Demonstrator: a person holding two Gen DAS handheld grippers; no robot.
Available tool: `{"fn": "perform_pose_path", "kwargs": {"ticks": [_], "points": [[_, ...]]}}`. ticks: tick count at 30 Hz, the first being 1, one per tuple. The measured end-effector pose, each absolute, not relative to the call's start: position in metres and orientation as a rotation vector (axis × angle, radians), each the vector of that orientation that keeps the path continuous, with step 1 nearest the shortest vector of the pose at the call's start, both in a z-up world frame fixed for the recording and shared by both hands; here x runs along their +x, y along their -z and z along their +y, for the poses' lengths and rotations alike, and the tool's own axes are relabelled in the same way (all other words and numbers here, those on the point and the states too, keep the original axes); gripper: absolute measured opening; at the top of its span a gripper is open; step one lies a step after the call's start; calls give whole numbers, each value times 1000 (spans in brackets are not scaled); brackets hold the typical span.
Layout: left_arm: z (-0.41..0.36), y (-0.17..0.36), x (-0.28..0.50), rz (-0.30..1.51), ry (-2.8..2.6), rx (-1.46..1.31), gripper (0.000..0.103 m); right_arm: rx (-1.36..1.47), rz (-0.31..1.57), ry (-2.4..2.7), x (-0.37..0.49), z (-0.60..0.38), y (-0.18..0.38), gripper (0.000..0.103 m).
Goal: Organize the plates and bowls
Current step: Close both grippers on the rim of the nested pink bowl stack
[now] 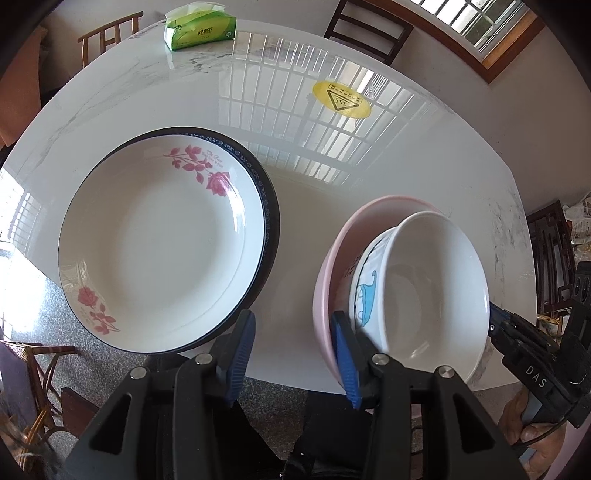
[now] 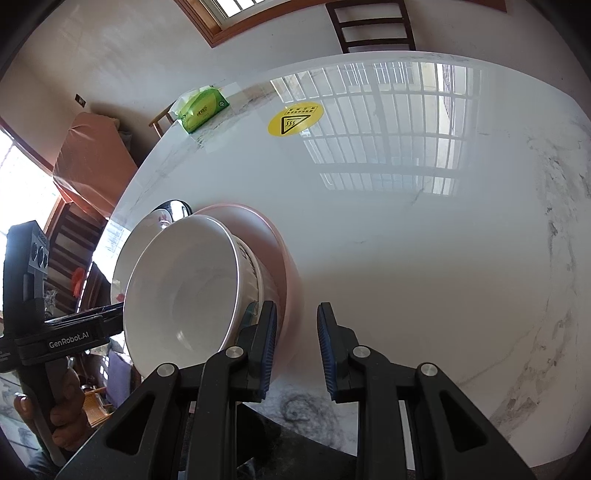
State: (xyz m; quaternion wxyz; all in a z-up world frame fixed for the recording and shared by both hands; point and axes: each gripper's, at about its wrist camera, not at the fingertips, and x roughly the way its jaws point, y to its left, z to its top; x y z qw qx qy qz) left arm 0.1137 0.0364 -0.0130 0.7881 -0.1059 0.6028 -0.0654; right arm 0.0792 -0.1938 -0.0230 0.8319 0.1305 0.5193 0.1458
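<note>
A white plate with pink roses (image 1: 159, 254) lies stacked on a dark blue-rimmed plate (image 1: 271, 229) at the table's left. To the right, a white bowl with a blue drawing (image 1: 424, 291) sits tilted inside a pink bowl (image 1: 325, 295); both also show in the right wrist view, the white bowl (image 2: 184, 284) in the pink bowl (image 2: 280, 254). My left gripper (image 1: 295, 354) is open and empty, between the plates and the bowls. My right gripper (image 2: 297, 343) is open and empty just right of the bowls; it also shows in the left wrist view (image 1: 496, 325).
The white marble table (image 2: 406, 221) carries a green tissue pack (image 1: 199, 27) at the far side and a yellow warning sticker (image 1: 341, 99). Wooden chairs (image 1: 369, 27) stand around the table. The table's near edge runs just under both grippers.
</note>
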Motion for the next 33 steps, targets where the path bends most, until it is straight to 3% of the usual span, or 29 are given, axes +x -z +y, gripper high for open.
{"fn": "perform_pose_path", "kwargs": {"ticks": [9, 14, 17, 22, 24, 25, 26, 27, 33], "points": [[39, 16, 112, 1305, 84, -239, 48, 201, 1163, -329, 89, -192, 22, 25], [34, 17, 113, 1327, 93, -221, 48, 240, 1214, -355, 99, -198, 25, 18], [48, 22, 114, 1330, 101, -325, 48, 241, 1242, -329, 103, -198, 27, 26], [48, 20, 111, 1285, 74, -307, 48, 194, 1231, -317, 102, -192, 27, 27], [40, 14, 107, 1258, 86, -252, 39, 190, 1216, -317, 100, -192, 27, 26], [35, 13, 107, 1256, 122, -233, 29, 184, 1211, -318, 101, -191, 26, 21], [29, 12, 107, 1261, 171, -232, 10, 181, 1206, -329, 101, -190, 25, 17], [25, 10, 106, 1257, 157, -199, 10, 185, 1203, -342, 101, -188, 24, 10], [34, 8, 106, 1220, 162, -275, 8, 259, 1210, -365, 105, -196, 27, 13]]}}
